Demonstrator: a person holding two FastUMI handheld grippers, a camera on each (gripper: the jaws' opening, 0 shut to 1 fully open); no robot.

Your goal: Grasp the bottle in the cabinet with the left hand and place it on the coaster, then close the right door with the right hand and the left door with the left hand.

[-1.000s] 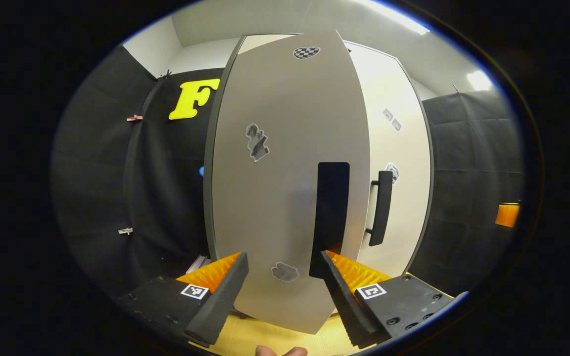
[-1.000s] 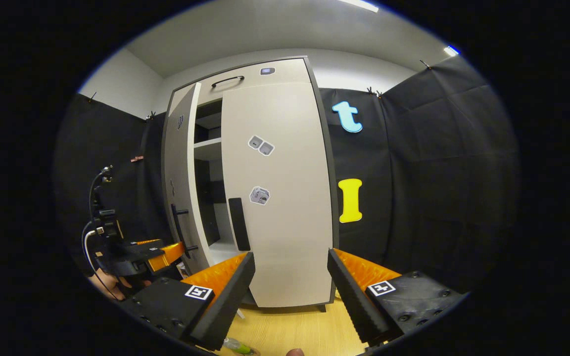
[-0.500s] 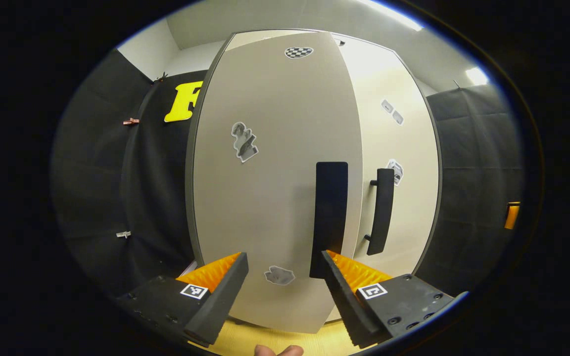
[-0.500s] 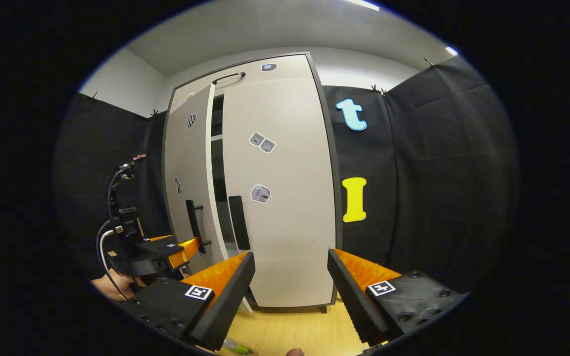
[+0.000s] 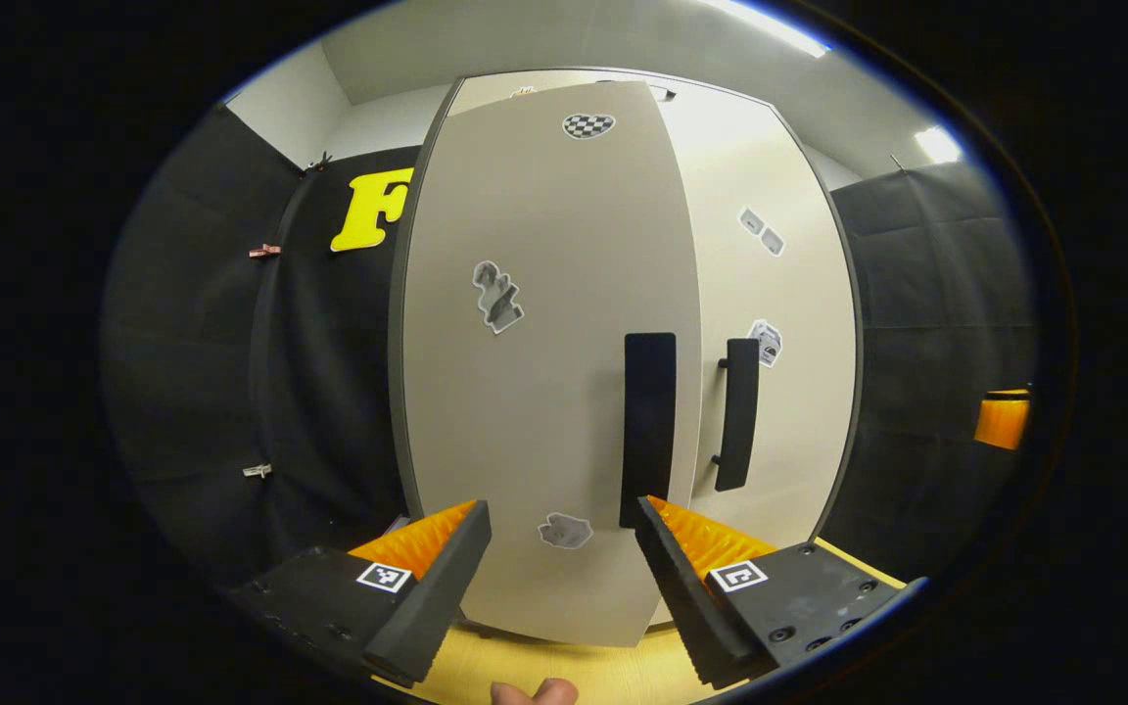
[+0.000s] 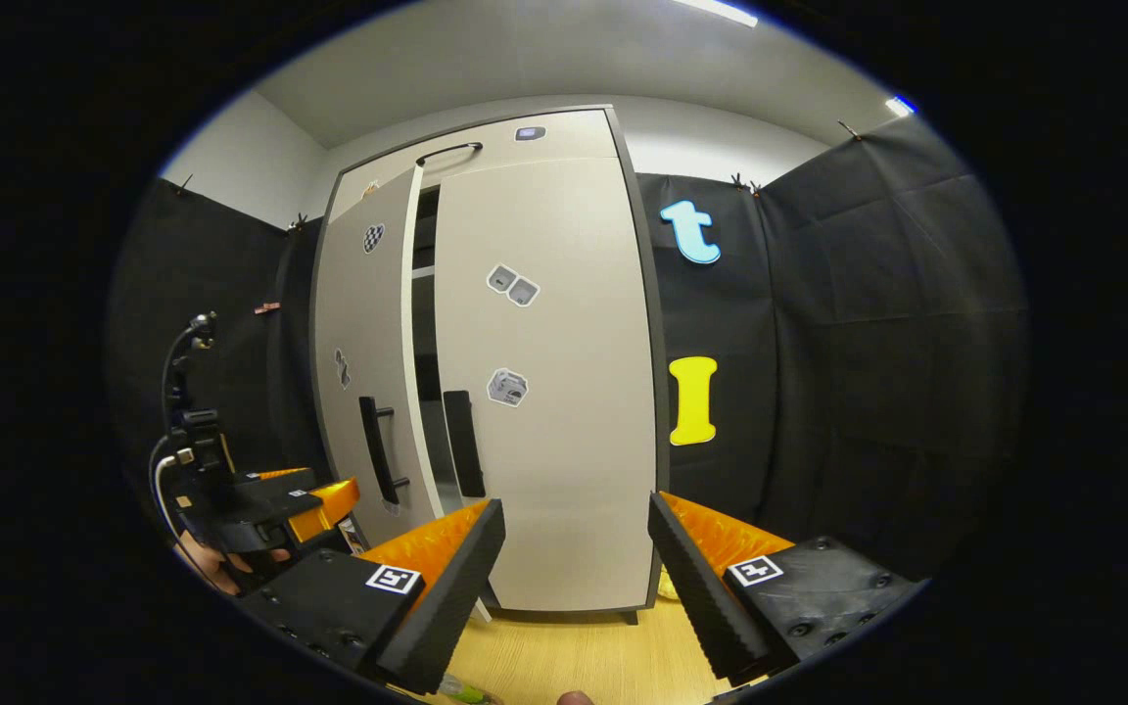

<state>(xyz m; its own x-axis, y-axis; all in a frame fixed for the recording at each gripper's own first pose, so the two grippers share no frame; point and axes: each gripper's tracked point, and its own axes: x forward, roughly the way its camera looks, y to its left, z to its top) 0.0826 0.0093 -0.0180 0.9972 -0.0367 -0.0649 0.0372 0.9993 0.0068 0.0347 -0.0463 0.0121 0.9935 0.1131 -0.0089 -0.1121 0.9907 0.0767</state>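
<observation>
Although several stickers dot the cabinet, none carries writing that can be made out: in the left gripper view a checkered sticker (image 5: 588, 125) sits high on the left door (image 5: 544, 372), a grey one (image 5: 497, 296) lies at mid-height, and another (image 5: 565, 531) lies low, straight ahead of the left gripper (image 5: 564, 568). That gripper is released, its fingers spread wide with nothing between them, apart from the door in front of it. Just above its right finger stands the left door's black handle (image 5: 648, 429), and beyond that the right door's handle (image 5: 738, 414) on the right door (image 5: 779, 392). A fingertip (image 5: 533, 691) is cut off at the bottom edge. An orange part (image 5: 1002, 419) at the far right is too cropped to identify.

From the right gripper view, the right gripper (image 6: 574, 578) is likewise released and empty, facing the right door (image 6: 554, 392), which looks shut. The left door (image 6: 358, 362) ahead and to the left stands slightly ajar, a dark gap showing between the two doors; what is inside is hidden. The left gripper (image 6: 329, 499) shows to the left, near the left door, with part of a hand (image 6: 221, 573) beneath it. A greenish object (image 6: 461, 693) below the near left finger, on the wooden floor (image 6: 574, 656), may be the bottle, but it is cut off.
</observation>
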